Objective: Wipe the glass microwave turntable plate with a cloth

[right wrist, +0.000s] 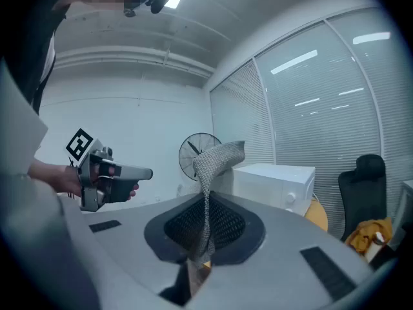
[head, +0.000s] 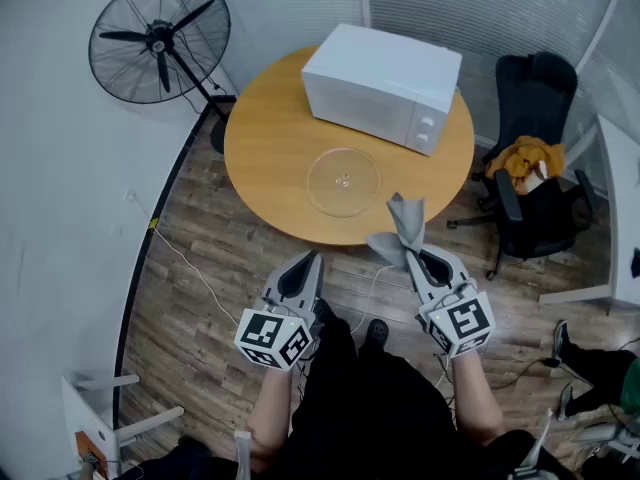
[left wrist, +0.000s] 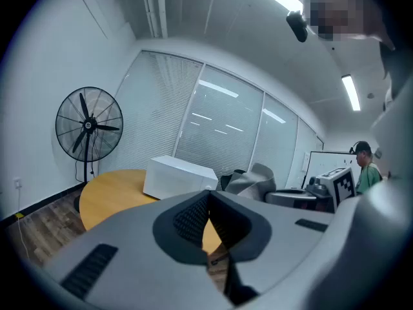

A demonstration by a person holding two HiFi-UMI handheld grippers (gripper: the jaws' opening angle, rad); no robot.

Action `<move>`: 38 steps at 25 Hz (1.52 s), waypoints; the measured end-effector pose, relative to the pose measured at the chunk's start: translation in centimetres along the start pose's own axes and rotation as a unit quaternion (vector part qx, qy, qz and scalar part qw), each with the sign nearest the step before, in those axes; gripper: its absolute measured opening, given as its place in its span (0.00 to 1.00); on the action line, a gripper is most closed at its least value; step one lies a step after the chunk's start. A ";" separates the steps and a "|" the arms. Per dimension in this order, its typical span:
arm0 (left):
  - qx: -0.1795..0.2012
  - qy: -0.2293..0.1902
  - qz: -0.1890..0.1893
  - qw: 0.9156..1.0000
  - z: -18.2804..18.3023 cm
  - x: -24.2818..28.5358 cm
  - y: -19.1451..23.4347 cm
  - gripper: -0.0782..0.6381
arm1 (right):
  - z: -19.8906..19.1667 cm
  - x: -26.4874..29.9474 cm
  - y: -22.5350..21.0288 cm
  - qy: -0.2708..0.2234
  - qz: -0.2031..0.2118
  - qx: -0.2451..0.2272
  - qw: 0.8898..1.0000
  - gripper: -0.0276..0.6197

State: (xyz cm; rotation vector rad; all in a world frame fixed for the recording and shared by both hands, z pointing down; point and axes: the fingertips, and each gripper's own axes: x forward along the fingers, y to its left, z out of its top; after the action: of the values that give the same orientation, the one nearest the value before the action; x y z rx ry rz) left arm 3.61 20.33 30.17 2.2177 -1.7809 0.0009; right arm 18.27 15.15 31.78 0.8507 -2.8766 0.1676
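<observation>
The clear glass turntable plate [head: 343, 180] lies flat on the round wooden table [head: 265, 148], in front of the white microwave [head: 383, 86]. Both grippers hang short of the table's near edge, over the floor. My right gripper [head: 418, 258] is shut on a grey cloth [head: 401, 230] that stands up from its jaws; the cloth [right wrist: 216, 160] shows clamped between the pads of the right gripper [right wrist: 205, 202]. My left gripper [head: 303, 266] is shut with nothing in it, as the left gripper [left wrist: 208, 194] shows in its own view. The plate is hidden in both gripper views.
A standing fan [head: 160, 38] is at the table's far left. A black office chair [head: 530, 188] with a yellow bundle stands at the right, beside a white desk [head: 620, 218]. Cables run over the wooden floor [head: 190, 268]. Another person [left wrist: 364, 166] stands far off.
</observation>
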 end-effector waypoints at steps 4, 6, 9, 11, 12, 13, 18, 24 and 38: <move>0.005 0.000 0.003 1.000 -0.2 -0.9 -1.1 0.10 | 0.4 -1.4 0.7 -0.008 -0.001 -0.001 1.000 0.07; 0.006 -0.001 0.002 1.000 -0.4 -1.2 -1.6 0.10 | 0.4 -1.9 1.0 -0.009 0.002 -0.003 1.000 0.07; 0.009 0.002 0.004 1.000 -0.7 -1.7 -2.0 0.10 | 0.4 -2.4 1.1 -0.016 -0.005 -0.002 1.000 0.07; 0.010 0.004 0.007 1.000 -0.8 -2.0 -2.0 0.10 | 0.2 -2.4 1.1 -0.016 -0.012 0.002 1.000 0.07; 0.010 0.005 0.008 1.000 -0.8 -2.1 -2.0 0.10 | 0.1 -2.4 1.2 -0.016 -0.011 0.006 1.000 0.07; 0.011 0.006 0.010 1.000 -1.0 -2.3 -2.0 0.10 | 0.0 -2.5 1.4 -0.017 -0.009 0.012 1.000 0.08; 0.071 0.021 0.031 0.997 -1.4 -3.2 -2.0 0.10 | -0.7 -2.7 1.8 -0.007 -0.004 0.016 1.000 0.08; 0.085 0.028 0.024 0.996 -1.4 -2.6 -1.0 0.10 | -0.4 -1.4 2.7 -0.005 0.003 0.001 1.000 0.08; 0.072 0.024 -0.035 0.997 2.1 1.1 7.7 0.10 | 0.3 7.3 4.4 0.043 -0.017 -0.001 0.999 0.08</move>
State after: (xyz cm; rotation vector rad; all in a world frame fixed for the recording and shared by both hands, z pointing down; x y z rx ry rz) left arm -3.92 17.31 30.10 2.3576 -1.7277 0.1712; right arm 9.74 14.85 32.34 0.8693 -2.7796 0.1927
